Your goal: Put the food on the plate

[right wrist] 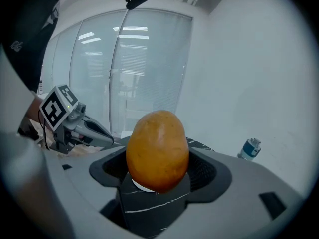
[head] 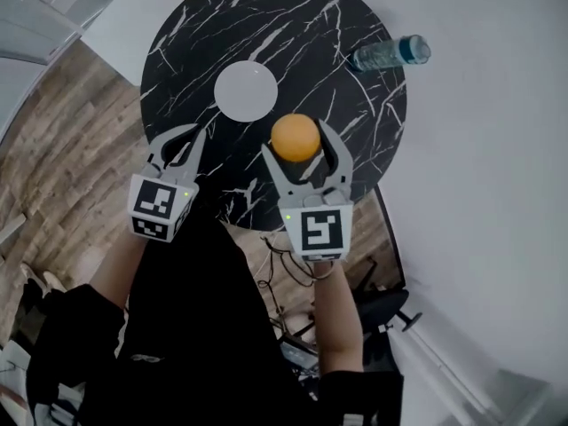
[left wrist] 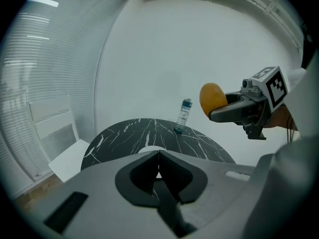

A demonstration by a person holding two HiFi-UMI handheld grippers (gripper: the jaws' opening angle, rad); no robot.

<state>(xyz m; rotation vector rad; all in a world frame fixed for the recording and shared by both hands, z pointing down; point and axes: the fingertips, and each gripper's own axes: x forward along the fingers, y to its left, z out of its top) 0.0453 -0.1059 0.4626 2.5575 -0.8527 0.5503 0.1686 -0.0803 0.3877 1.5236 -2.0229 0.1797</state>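
Right gripper [head: 297, 139], centre frame, clamps the orange food [head: 295, 137] over the marble table [head: 355, 105], lower right of the white plate [head: 246, 90]; left gripper [head: 191, 133] has its jaws together, empty.

Round black table [head: 293, 25] with white marble veins, upper middle of the head view (wood-plank floor [head: 71, 149] beneath). Carries a white round plate [head: 246, 90] left of centre. Holds an upright water bottle [head: 390, 53] near the upper-right rim, well apart from the plate.

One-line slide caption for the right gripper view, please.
Right gripper grips an orange-brown food item between its jaws above the black marble table; left gripper and water bottle flank it.
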